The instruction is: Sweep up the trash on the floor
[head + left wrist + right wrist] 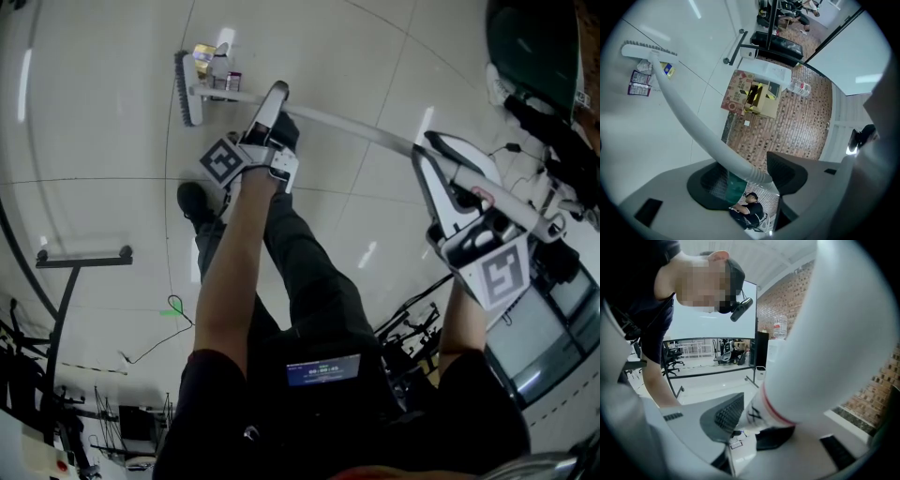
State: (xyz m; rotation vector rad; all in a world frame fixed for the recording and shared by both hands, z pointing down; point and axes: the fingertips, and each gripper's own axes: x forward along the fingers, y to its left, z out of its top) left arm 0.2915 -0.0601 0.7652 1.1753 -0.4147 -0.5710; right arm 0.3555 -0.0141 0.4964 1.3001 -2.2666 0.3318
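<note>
status: early-ish | left gripper (275, 97) + right gripper (433, 148) fingers pinching the broom (186, 94) handle | trash (204, 53) loose on floor (94, 141) by bristles (nothing gathered yet, I'd say)

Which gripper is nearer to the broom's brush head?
Left. The left gripper clamps the handle partway down, nearer the brush head; the right gripper clamps the handle's upper end, farthest away.
</note>
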